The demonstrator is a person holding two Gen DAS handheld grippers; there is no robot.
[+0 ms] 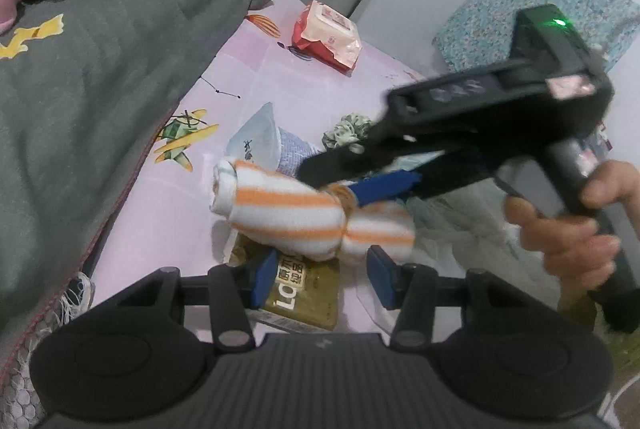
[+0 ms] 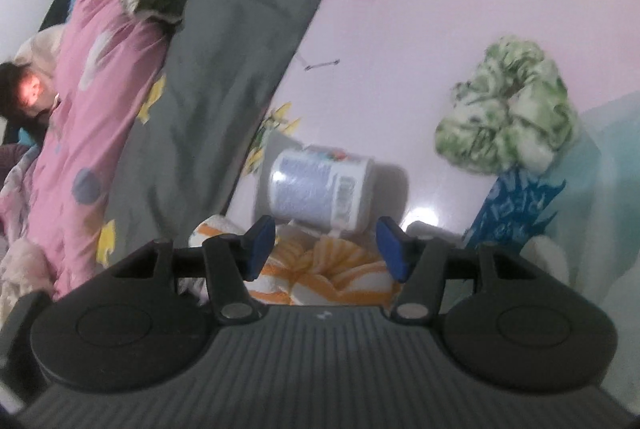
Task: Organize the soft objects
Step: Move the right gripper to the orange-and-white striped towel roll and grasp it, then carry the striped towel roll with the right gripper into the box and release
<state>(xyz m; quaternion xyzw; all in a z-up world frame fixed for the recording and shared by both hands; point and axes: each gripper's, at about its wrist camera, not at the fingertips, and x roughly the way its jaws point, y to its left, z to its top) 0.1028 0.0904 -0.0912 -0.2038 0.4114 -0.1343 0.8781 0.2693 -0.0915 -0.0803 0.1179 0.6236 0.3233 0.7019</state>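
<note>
Rolled striped towel (image 1: 316, 217) on pink bedsheet (image 1: 256, 69).
Left gripper (image 1: 322, 269) jaws apart below it; right gripper (image 2: 326, 245) apparently astride its tied middle, grip unclear.

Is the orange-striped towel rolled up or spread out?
Rolled. The towel is a tight bundle, cinched at its middle, with a spiral end showing at the left.

The rolled towel (image 1: 312, 219) lies on the bed (image 1: 256, 69) just ahead of the left gripper (image 1: 320, 277), over a flat packet (image 1: 304, 293), with the right gripper (image 1: 360, 185) above its far side, a jar (image 1: 294, 153) and scrunchie (image 1: 346, 133) beyond, the quilt (image 1: 100, 69) to the left
</note>
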